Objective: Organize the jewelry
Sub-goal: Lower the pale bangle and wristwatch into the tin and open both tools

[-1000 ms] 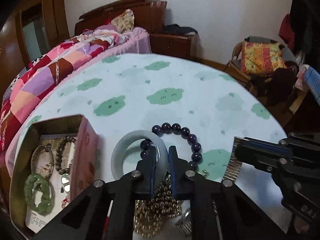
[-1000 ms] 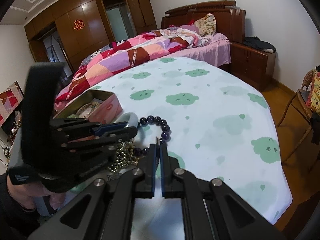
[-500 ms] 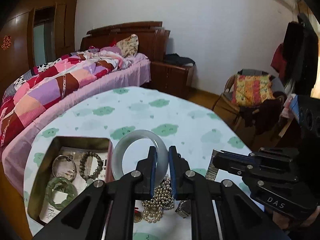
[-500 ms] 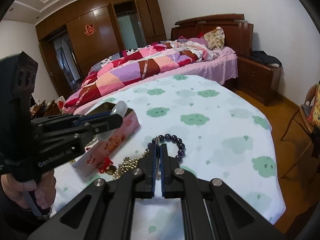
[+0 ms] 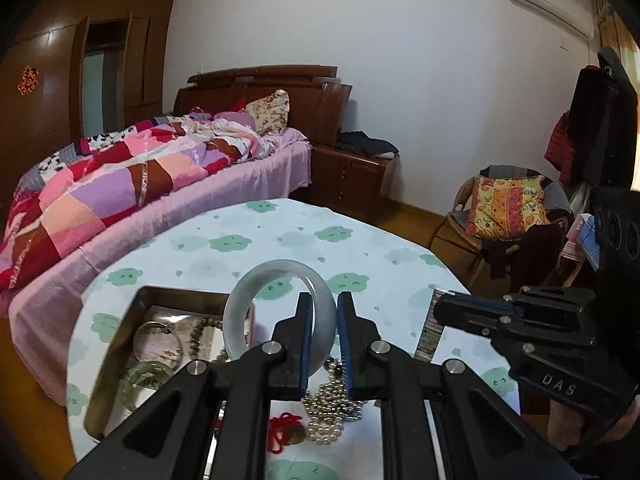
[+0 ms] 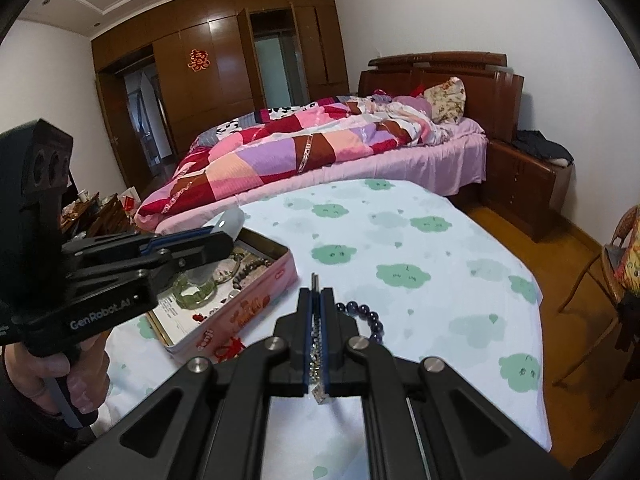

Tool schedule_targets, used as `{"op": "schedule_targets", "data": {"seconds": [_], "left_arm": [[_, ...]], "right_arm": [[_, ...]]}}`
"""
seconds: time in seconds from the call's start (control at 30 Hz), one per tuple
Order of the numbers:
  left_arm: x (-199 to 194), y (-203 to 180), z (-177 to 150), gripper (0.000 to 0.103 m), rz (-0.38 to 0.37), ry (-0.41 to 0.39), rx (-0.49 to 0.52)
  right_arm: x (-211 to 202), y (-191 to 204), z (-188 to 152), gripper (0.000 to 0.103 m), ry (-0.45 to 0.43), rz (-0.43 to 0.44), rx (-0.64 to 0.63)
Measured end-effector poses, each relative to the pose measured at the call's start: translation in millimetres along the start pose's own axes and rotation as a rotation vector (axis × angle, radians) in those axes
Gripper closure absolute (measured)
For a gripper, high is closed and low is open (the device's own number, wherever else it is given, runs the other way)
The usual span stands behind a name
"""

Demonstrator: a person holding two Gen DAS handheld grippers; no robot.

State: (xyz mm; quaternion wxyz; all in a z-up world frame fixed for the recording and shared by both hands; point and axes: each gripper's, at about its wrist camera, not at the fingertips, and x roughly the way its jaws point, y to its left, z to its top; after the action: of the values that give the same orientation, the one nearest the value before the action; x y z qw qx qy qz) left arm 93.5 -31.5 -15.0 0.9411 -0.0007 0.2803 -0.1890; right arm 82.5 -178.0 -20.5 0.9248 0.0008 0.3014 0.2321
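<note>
My left claw (image 5: 323, 312) is pinching the pale jade bangle (image 5: 276, 312), held up over the open tin (image 6: 256, 304). My right claw (image 6: 317, 300) is clamped on a metal watch band (image 6: 316, 332) above the bench (image 6: 420, 264).

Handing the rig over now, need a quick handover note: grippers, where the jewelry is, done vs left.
Left gripper: shut on the pale jade bangle, held up over the tin.
Right gripper: shut on a metal watch band, lifted off the table.
Done: green bangle, clear bangle and brown bead bracelet lie in the tin.
Left: drop the bangle and band in; the purple bead bracelet, gold bead necklace and red cord charm are on the table.
</note>
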Motion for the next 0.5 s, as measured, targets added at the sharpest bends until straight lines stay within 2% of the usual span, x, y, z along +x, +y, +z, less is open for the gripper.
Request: {"op": "schedule_targets", "data": {"seconds": [0.5], "left_arm": [[-30.0, 48.8, 2.6, 0.091, 0.086, -0.039, -0.064]], "right_arm": [[5.1, 42.7, 39.6, 0.098, -0.039, 0.054, -0.116]]}}
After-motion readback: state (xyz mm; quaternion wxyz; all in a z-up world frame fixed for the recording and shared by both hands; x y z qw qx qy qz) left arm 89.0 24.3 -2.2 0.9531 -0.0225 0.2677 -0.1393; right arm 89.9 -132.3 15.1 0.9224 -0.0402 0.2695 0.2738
